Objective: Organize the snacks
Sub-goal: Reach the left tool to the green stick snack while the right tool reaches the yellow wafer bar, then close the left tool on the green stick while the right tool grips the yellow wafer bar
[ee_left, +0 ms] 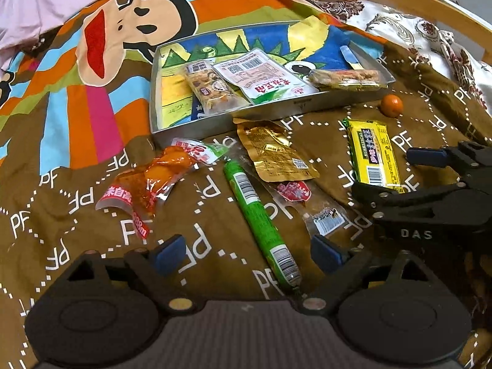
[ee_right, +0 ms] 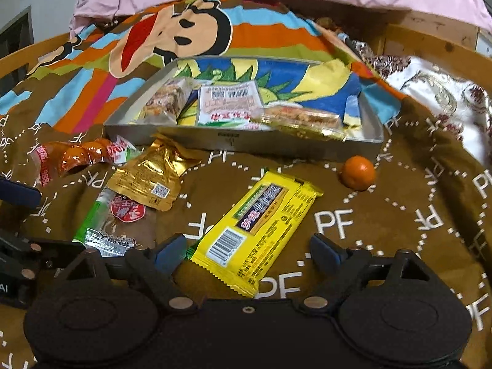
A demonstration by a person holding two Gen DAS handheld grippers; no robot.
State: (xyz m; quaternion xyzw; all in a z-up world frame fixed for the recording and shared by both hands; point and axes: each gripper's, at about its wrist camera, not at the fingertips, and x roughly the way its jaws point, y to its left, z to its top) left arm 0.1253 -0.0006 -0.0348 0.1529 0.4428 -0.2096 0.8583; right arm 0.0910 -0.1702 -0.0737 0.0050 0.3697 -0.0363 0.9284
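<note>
two tools hang over a bed covered by a brown blanket (ee_left: 92,246) with a cartoon print. the left tool (ee_left: 246,253) has its jaws apart, straddling the near end of a green sausage stick (ee_left: 261,218) without touching it. the right tool (ee_right: 246,253) is likewise spread, its left pad just beside the near corner of a yellow snack pack (ee_right: 258,230) that lies between its fingers. a metal tray (ee_left: 270,113) farther back holds three packets. a gold pouch (ee_left: 273,153), an orange packet (ee_left: 147,181) and a small orange (ee_left: 392,105) lie loose on the blanket.
</note>
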